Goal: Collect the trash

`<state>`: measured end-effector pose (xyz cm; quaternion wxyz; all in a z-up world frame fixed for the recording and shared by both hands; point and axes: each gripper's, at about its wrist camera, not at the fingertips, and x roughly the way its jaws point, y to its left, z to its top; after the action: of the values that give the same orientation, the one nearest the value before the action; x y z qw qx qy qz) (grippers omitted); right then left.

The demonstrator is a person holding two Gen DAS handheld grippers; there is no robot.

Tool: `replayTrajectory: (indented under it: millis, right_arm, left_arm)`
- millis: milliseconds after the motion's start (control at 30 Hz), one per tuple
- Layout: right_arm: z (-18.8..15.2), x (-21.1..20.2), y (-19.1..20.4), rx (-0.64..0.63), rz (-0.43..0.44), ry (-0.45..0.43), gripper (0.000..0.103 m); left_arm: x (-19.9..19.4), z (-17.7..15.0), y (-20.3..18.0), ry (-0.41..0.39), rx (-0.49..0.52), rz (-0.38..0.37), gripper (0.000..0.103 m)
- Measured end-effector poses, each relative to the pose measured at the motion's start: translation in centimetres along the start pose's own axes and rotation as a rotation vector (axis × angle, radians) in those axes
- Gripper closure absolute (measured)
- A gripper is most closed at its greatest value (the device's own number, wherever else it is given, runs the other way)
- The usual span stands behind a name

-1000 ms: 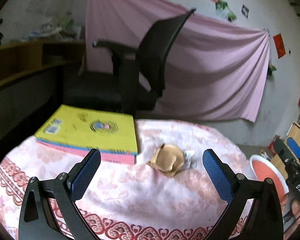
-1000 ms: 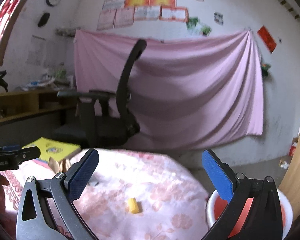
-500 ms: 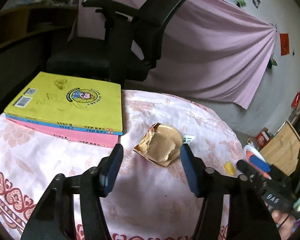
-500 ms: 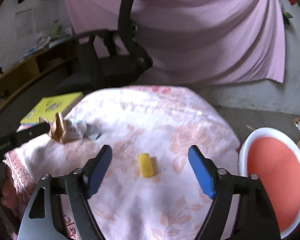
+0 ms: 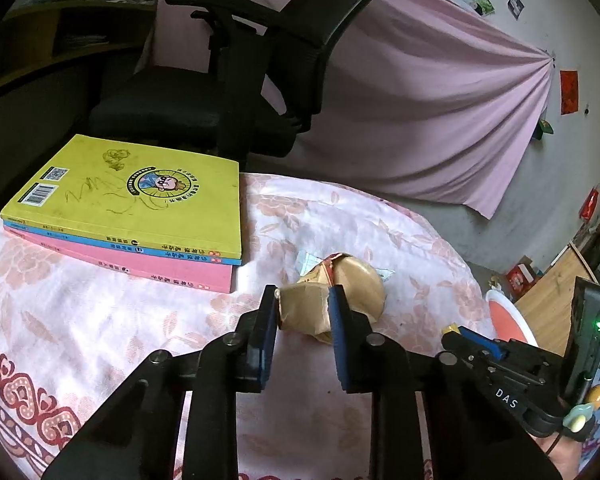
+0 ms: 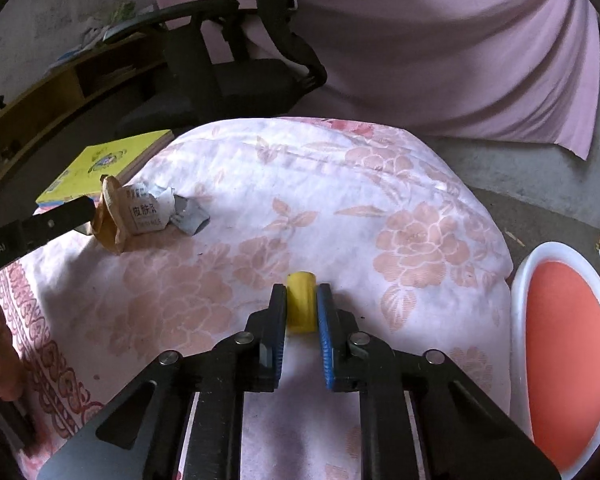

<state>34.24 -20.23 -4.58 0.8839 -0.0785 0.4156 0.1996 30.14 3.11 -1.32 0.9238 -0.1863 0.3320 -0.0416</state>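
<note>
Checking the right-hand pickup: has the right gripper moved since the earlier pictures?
Yes. The right gripper has dropped toward the floral tablecloth, and its jaws have just been closing on the small yellow cylinder.

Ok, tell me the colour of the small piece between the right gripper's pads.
Yellow; the small piece shows best in the right wrist view.

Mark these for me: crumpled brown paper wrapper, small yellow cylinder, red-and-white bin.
crumpled brown paper wrapper [image 5: 304, 306]: left wrist view, the folded end between the jaws.
small yellow cylinder [image 6: 301, 306]: right wrist view, middle of its side.
red-and-white bin [image 6: 518, 280]: right wrist view, white rim.
</note>
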Motion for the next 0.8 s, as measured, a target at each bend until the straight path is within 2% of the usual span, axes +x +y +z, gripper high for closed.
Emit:
replayTrajectory:
  millis: [267,567,800]
  right_arm:
    - [-0.1,-1.1,0.0,-0.010,0.014,-0.057,0.090]
    - [-0.8,-4.8,1.5,-0.076,-0.007,-0.252,0.090]
    - [-1.5,-7.2,1.9,-0.084,-0.037,-0.397,0.090]
  left_arm:
    - [-1.0,-0.7,-1.0,-0.020,0.034,-0.030,0.086]
    - [-2.9,-1.7,-3.0,-0.112,0.124,-0.047,0.086]
    - [-5.0,-2.7,-5.0,-0.234,0.230,-0.056,0.086]
